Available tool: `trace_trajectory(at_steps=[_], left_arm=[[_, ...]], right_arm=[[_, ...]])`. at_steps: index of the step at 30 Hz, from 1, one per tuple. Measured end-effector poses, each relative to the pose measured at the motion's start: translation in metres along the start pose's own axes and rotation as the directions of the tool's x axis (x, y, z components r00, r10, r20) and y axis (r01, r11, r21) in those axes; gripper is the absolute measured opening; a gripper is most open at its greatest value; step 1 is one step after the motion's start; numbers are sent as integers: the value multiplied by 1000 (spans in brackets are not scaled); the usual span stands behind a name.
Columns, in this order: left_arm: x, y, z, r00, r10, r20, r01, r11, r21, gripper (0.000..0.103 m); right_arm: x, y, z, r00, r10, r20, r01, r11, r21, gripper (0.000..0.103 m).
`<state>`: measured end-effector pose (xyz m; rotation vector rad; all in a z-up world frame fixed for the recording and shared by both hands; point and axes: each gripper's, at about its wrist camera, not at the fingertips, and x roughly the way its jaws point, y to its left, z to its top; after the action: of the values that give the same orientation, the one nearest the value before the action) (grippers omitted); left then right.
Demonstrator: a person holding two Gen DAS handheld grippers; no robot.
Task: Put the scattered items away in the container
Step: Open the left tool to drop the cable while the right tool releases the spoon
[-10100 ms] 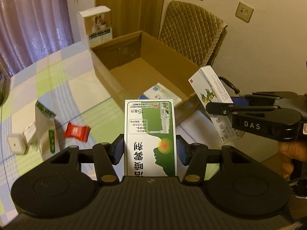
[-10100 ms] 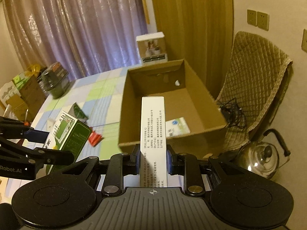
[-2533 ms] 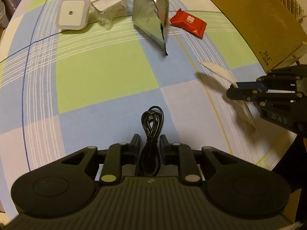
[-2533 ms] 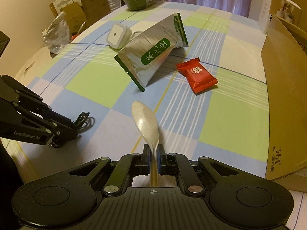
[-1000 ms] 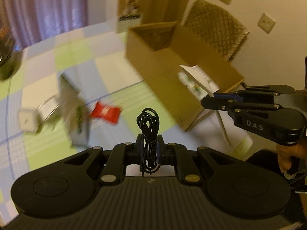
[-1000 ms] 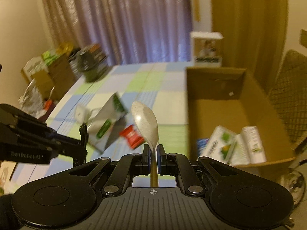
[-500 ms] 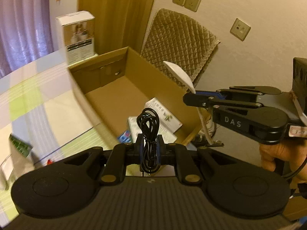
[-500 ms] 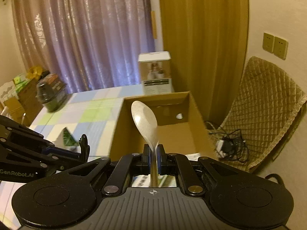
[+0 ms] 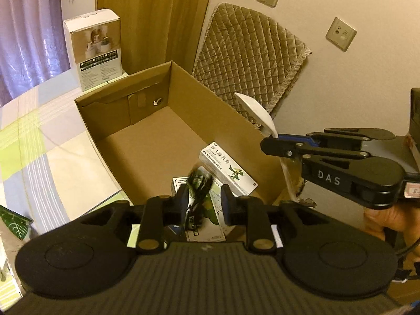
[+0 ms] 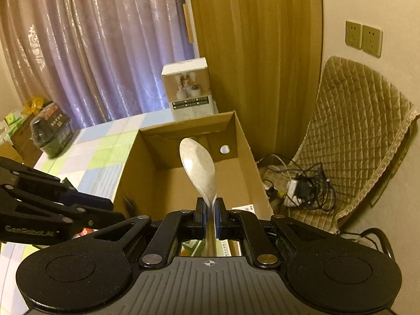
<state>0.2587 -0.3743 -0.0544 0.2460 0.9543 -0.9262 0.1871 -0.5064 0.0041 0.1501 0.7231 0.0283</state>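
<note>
A: Looking through the left wrist view, I see my left tool [image 9: 203, 204] spread wide over the near end of the cardboard box [image 9: 147, 99]. The black cable [image 9: 198, 191] is a blurred shape between the fingers, touching neither as far as I can tell.

B: What's in the box?

A: A white carton with a green bird [image 9: 227, 168] and a green-and-white carton [image 9: 210, 210], both at the near end; the far end is bare cardboard. My right tool [image 9: 267, 145] sits at the right, gripping the pale spoon [image 9: 258, 114].

B: And the right wrist view?

A: The right tool [image 10: 209, 215] is clamped narrow on the spoon [image 10: 199, 168] handle, bowl upright above the box [image 10: 244, 141]. The left tool's arm [image 10: 52, 210] is at the left, over the checked surface [image 10: 105, 144].
</note>
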Motion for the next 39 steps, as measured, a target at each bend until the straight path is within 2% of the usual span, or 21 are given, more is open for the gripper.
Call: trace_trajectory(at_steps=[6, 12, 17, 23, 27, 39], left_arm=[[-8, 20, -11, 1000, 26, 3, -26, 999, -47, 24], [-17, 32, -24, 999, 33, 13, -32, 997, -77, 32], [-21, 36, -30, 999, 29, 14, -28, 996, -89, 33], [-24, 36, -32, 999, 24, 21, -22, 996, -92, 38], [-25, 37, -31, 999, 20, 28, -18, 995, -97, 42], [-25, 42, -38, 999, 25, 21, -23, 993, -112, 43]], right_arm=[[9, 0, 0, 1000, 7, -9, -7, 1000, 10, 9], [12, 5, 0, 1000, 6, -14, -6, 1000, 0, 9], [13, 8, 4, 1000, -2, -8, 2, 1000, -14, 9], [17, 9, 11, 1000, -4, 2, 4, 1000, -22, 9], [25, 9, 12, 999, 37, -1, -37, 999, -22, 10], [25, -7, 1, 1000, 2, 4, -2, 999, 38, 10]])
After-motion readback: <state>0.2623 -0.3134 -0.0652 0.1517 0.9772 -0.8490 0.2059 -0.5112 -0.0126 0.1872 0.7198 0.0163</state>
